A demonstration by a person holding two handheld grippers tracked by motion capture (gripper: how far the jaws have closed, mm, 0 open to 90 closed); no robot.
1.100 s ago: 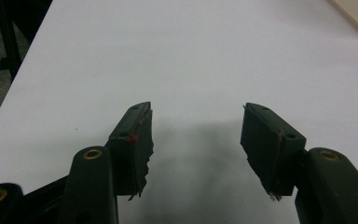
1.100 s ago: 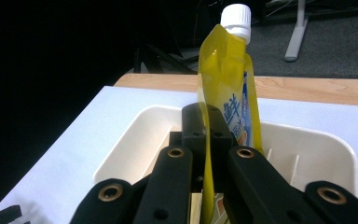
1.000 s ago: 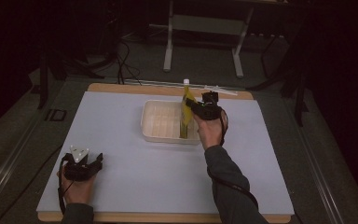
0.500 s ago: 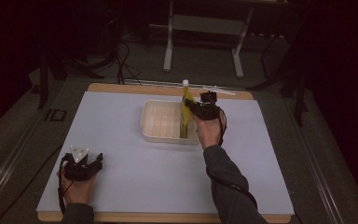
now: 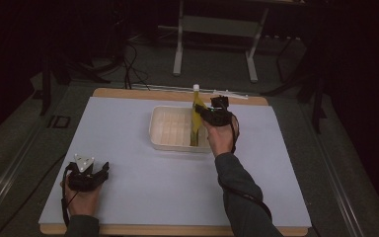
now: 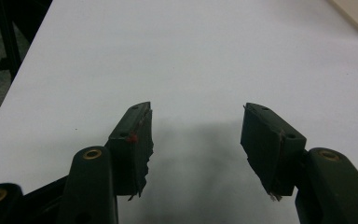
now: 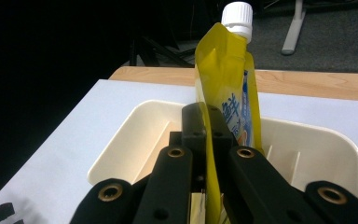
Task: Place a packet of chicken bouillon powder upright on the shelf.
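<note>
Right gripper (image 5: pixel 203 112) clamps a yellow spout pouch (image 7: pixel 228 88) with a white cap (image 7: pixel 237 17), upright over the cream tray (image 5: pixel 170 144), at the tray's 3 o'clock side. Left gripper (image 6: pixel 196 135) rests at the table's (image 5: pixel 128 123) 7 o'clock, jaws spread, nothing between.

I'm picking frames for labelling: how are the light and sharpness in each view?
High view: dim, dark surround, table evenly lit. Left gripper view: jaws soft, their shadow on the table. Right gripper view: pouch bright and sharp, near jaws blurred, left side black.
</note>
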